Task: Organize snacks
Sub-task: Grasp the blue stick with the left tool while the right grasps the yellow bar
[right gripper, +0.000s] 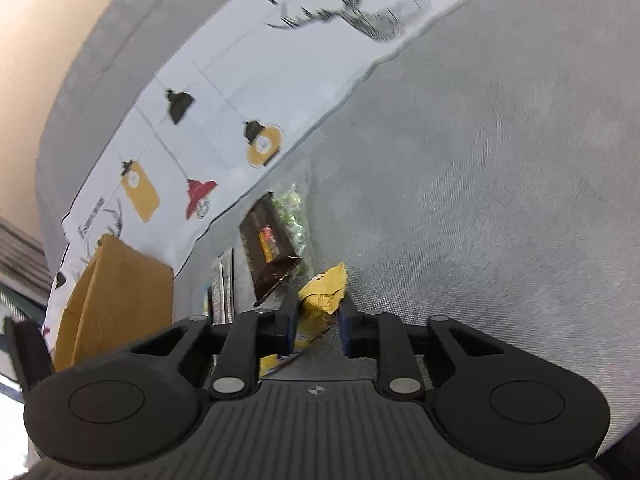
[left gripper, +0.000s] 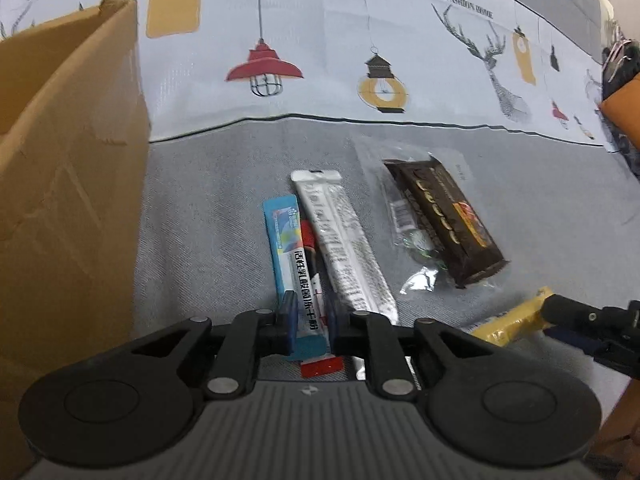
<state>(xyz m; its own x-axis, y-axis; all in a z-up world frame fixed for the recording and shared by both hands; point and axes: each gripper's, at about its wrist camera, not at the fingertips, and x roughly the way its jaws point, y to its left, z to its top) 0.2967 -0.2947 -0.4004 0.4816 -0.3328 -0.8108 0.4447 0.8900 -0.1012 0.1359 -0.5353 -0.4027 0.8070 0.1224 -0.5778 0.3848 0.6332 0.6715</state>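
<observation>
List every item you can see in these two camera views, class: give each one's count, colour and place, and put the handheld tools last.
Cardboard box: one, brown, left on the grey surface.
Patterned cloth: one, pale with lamps and deer, behind the snacks.
Blue sachet: one, blue, between the left claw's pads.
Red packet: one, red, mostly hidden under the blue sachet.
Silver stick pack: one, silver-white, leaning beside the blue sachet.
Chocolate bar: one, dark brown, right of the silver pack.
Clear bag: one, transparent, under the chocolate bar.
Yellow packet: one, yellow, between the right claw's pads.
Left claw: one, black, blue pads, partly open.
Right claw: one, black, partly open.
</observation>
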